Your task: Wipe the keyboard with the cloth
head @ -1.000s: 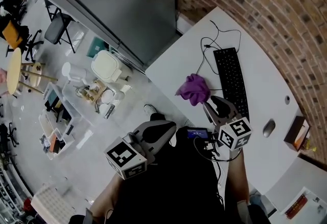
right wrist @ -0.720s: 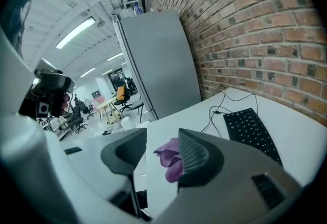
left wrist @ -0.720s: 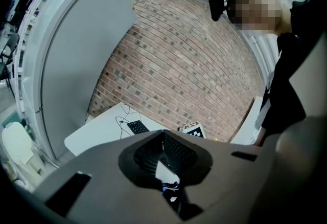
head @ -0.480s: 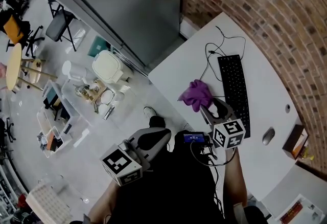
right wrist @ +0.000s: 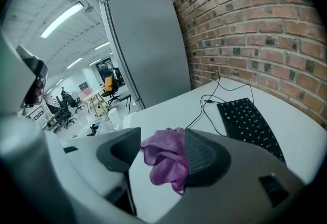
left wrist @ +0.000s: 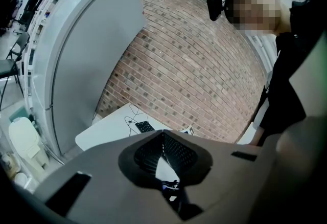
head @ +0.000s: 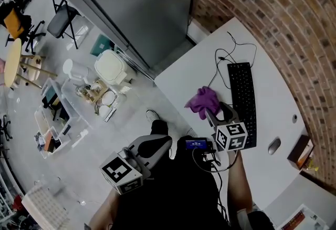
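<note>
A crumpled purple cloth lies on the white table, just left of the black keyboard. My right gripper hangs low at the cloth's near edge and its jaws are opening. In the right gripper view the cloth sits between the jaws of the right gripper, close against the right pad and apart from the left one. The keyboard lies to the right. My left gripper is held off the table's edge over the floor. In the left gripper view it is shut and empty.
A black cable loops behind the keyboard. A grey mouse and a brown box lie to the right. A brick wall runs behind the table and a tall grey cabinet stands at its left end.
My right gripper has come down closer to the cloth and its jaws stand wider apart. The left gripper has drifted a little beside the person's body.
</note>
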The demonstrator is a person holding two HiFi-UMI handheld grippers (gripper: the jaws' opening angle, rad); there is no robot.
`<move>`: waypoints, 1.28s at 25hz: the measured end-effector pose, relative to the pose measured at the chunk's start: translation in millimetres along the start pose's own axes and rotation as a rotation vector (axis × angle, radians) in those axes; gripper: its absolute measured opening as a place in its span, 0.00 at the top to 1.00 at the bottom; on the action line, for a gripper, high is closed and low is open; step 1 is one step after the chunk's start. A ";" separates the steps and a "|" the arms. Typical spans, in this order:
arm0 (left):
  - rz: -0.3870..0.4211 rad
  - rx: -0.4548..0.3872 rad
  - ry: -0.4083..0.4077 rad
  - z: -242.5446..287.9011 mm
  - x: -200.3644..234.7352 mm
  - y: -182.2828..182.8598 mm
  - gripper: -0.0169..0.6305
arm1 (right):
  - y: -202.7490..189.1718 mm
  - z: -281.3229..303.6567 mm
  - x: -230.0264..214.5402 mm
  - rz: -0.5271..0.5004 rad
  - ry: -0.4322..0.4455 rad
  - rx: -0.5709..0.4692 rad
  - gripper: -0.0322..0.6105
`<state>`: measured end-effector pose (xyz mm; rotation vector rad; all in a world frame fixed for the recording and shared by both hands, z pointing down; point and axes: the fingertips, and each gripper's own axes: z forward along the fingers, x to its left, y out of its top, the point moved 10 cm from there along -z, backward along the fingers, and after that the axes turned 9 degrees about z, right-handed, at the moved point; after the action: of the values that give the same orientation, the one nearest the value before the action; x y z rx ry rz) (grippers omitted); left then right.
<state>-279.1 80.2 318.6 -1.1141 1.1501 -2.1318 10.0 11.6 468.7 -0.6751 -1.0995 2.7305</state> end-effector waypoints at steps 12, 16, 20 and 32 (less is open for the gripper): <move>-0.007 0.003 0.020 -14.3 19.2 1.1 0.95 | -7.5 43.2 -8.1 0.042 -0.121 0.071 0.52; -0.011 0.025 0.022 -19.3 22.7 -2.4 0.95 | -12.2 55.5 -11.3 0.052 -0.156 0.087 0.51; -0.031 0.007 0.031 -22.4 23.4 0.9 0.95 | -17.7 64.6 -11.9 0.054 -0.177 0.097 0.50; -0.050 -0.002 0.047 -28.3 29.8 -0.6 0.95 | -23.8 77.3 -11.2 0.026 -0.202 0.139 0.50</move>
<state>-319.2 72.5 323.0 -1.1102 1.1564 -2.2059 -15.8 -22.8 538.2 -0.4040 -0.9305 2.9149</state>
